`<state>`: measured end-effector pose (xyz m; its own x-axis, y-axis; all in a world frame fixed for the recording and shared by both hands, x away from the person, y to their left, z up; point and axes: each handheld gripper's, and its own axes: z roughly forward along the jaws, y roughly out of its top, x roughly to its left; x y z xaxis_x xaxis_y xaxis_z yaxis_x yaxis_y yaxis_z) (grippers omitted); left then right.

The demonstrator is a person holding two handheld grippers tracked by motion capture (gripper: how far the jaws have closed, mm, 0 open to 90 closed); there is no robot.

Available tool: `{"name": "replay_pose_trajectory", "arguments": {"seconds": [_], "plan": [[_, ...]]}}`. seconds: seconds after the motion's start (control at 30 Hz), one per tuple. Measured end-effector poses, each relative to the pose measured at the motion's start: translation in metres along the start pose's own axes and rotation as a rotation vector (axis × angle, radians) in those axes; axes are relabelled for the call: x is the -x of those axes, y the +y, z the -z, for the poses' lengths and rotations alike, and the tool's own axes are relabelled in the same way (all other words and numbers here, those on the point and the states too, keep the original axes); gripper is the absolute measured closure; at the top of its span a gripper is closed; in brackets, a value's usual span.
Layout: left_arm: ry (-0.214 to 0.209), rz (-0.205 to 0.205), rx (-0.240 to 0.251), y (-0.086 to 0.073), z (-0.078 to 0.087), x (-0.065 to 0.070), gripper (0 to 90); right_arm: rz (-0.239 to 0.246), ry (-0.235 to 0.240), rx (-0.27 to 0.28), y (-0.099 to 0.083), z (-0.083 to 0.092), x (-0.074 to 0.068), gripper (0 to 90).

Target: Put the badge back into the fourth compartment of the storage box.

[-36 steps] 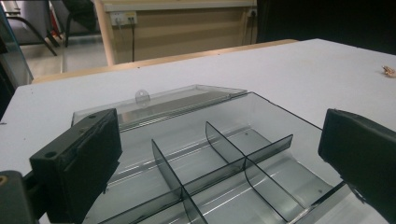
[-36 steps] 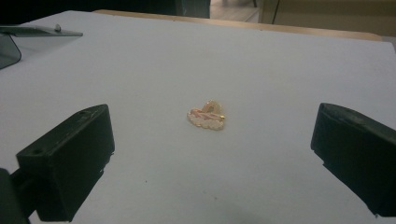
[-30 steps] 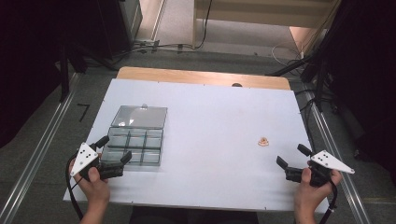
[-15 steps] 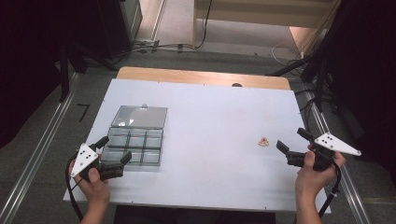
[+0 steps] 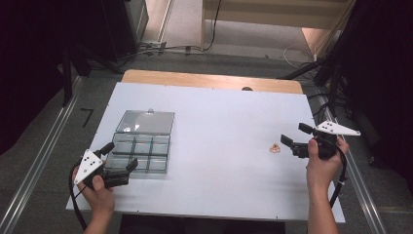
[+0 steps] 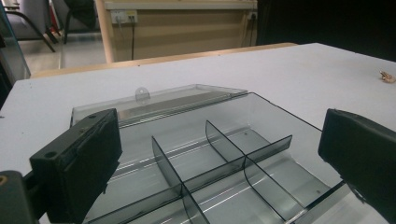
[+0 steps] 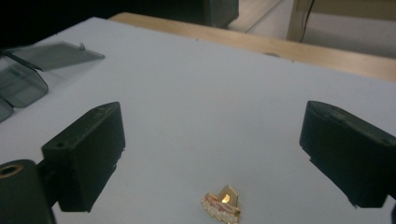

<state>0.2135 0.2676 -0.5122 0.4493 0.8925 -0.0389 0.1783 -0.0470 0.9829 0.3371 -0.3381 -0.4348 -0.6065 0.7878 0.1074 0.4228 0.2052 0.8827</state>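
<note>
Desk [image 5: 219,122] white, with a wooden strip along its far edge. Two things on it, well apart.

Box [image 5: 141,146]: smoky clear plastic, on the left half of the desk. Lid [image 5: 145,122] swung open and lying flat on the far side, with a small round tab at its far edge. Dividers split the tray into compartments, two rows of three in the high view. All the compartments that show look empty in the left gripper view.

Trinket [image 5: 275,147]: small, gold-coloured, on the right half of the desk, lying flat. In the right gripper view [image 7: 222,201] it shows a pointed, roughly triangular top, a shiny gold face and a paler, pinkish beaded edge along the bottom. Too small to tell what it is.

Left gripper [image 5: 119,162]: held in the left hand [image 5: 100,187] at the near left of the desk, at the near left corner of the box. Jaws spread wide, holding nothing; in its own view they frame the near compartments. Contact with the box rim cannot be told.

Right gripper [image 5: 296,139]: held in the right hand [image 5: 321,161] near the right edge of the desk, pointing left toward the trinket. Jaws spread wide, holding nothing. Trinket sits just beside the jaw tips, and low between them in the right gripper view, not touched.
</note>
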Motion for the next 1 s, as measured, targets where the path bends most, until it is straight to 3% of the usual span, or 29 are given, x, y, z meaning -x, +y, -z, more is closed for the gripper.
{"name": "replay_pose_trajectory", "arguments": {"seconds": [0.07,0.13,0.17,0.2,0.37,0.4,0.47,0.63,0.73,1.0], "plan": [[-0.002,-0.001,0.0,0.0,0.0,0.0,0.0,-0.01,0.002,-0.015,-0.001,-0.002,0.001,7.0],[-0.004,0.001,0.0,0.0,0.0,0.0,0.0,-0.062,0.006,-0.077,-0.006,-0.009,0.007,7.3],[-0.005,0.001,0.0,0.0,0.0,0.0,0.0,-0.062,0.006,-0.077,-0.006,-0.009,0.007,7.3],[-0.005,0.001,0.0,0.0,0.0,-0.001,0.0,-0.083,0.009,-0.099,-0.008,-0.011,0.009,13.2],[-0.007,-0.001,-0.001,0.0,0.0,-0.001,0.0,-0.112,-0.016,-0.151,-0.011,-0.017,0.011,22.7],[-0.007,0.0,0.001,0.0,0.0,-0.001,0.0,-0.129,-0.024,-0.172,-0.014,-0.02,0.012,29.4],[-0.006,0.001,0.001,0.0,0.0,-0.001,0.0,-0.152,-0.022,-0.192,-0.017,-0.024,0.013,34.0],[-0.005,-0.001,0.0,0.0,0.0,0.0,0.0,-0.166,-0.045,-0.248,-0.025,-0.034,0.016,42.5],[-0.007,-0.001,-0.001,0.0,0.0,0.0,0.0,-0.146,-0.067,-0.279,-0.03,-0.04,0.016,47.3],[-0.008,0.002,0.001,0.0,0.0,0.0,0.0,-0.125,-0.045,-0.306,-0.039,-0.046,0.021,55.2]]}}
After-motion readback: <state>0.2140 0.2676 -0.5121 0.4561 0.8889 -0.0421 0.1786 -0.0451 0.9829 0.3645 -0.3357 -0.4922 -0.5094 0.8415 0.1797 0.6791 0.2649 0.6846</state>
